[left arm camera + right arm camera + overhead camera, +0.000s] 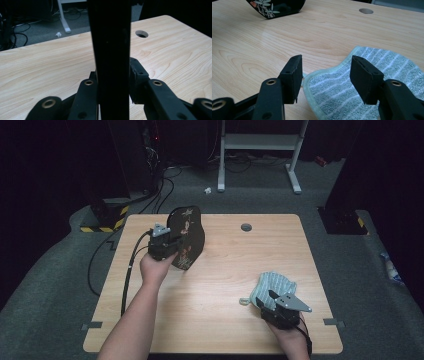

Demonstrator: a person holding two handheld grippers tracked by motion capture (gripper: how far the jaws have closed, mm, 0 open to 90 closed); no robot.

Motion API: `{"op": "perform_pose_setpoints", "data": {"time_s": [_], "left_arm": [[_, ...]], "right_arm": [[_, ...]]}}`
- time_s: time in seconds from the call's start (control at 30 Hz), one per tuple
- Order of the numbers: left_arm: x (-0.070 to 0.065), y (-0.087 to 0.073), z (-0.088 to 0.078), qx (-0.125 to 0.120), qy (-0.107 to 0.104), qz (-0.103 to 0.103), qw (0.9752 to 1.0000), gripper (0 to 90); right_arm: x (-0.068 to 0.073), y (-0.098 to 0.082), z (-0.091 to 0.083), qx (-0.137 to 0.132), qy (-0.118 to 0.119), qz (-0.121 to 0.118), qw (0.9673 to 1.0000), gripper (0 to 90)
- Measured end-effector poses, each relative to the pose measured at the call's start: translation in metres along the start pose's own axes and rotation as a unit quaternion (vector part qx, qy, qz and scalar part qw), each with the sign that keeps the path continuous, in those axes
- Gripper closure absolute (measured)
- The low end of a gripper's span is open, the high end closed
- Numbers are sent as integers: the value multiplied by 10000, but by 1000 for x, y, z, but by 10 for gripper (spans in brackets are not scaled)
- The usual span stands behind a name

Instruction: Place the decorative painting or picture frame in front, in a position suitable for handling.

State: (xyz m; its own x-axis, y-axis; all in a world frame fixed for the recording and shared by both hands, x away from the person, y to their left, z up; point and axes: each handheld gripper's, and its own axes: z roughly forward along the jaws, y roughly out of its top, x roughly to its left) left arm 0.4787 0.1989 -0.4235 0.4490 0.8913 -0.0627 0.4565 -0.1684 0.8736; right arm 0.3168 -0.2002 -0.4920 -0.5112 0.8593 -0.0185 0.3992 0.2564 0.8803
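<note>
A black lacquered tray (189, 236) with a painted flower pattern stands tilted up on its edge at the back left of the wooden table (220, 320). My left gripper (166, 241) is shut on its rim. In the left gripper view the dark tray edge (111, 45) runs upright between the two jaws, which press on it from both sides. A green-and-white striped cloth (274, 285) lies at the front right. My right gripper (269, 299) hovers open over the cloth's near edge (337, 100), nothing between its pads (364, 75). The tray's lower corner (277, 7) shows far off.
A round cable hole (246, 227) sits at the table's back middle. On the floor behind the table are a white frame's legs (294, 175), black cables (165, 190) and a yellow-and-black striped base (107, 220). Bare wood lies between the tray and the cloth.
</note>
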Motion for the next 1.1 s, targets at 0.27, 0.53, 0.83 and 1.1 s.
{"op": "perform_pose_setpoints", "data": {"time_s": [0.27, 0.53, 0.83, 1.1], "left_arm": [[-1, 1, 1, -13, -125, -168, 9998, 757], [2, 0, 0, 30, -163, -223, 9996, 785], [2, -1, 1, -21, -264, -239, 9994, 795], [9, -8, 0, -245, -317, -505, 9979, 800]], "right_arm": [[2, -1, 3, 57, 46, 2, 10000, 429], [3, -2, 4, 79, 53, -12, 10000, 421], [5, -2, 5, 104, 84, -54, 9999, 422], [5, -2, 4, 96, 105, -38, 9999, 421]]}}
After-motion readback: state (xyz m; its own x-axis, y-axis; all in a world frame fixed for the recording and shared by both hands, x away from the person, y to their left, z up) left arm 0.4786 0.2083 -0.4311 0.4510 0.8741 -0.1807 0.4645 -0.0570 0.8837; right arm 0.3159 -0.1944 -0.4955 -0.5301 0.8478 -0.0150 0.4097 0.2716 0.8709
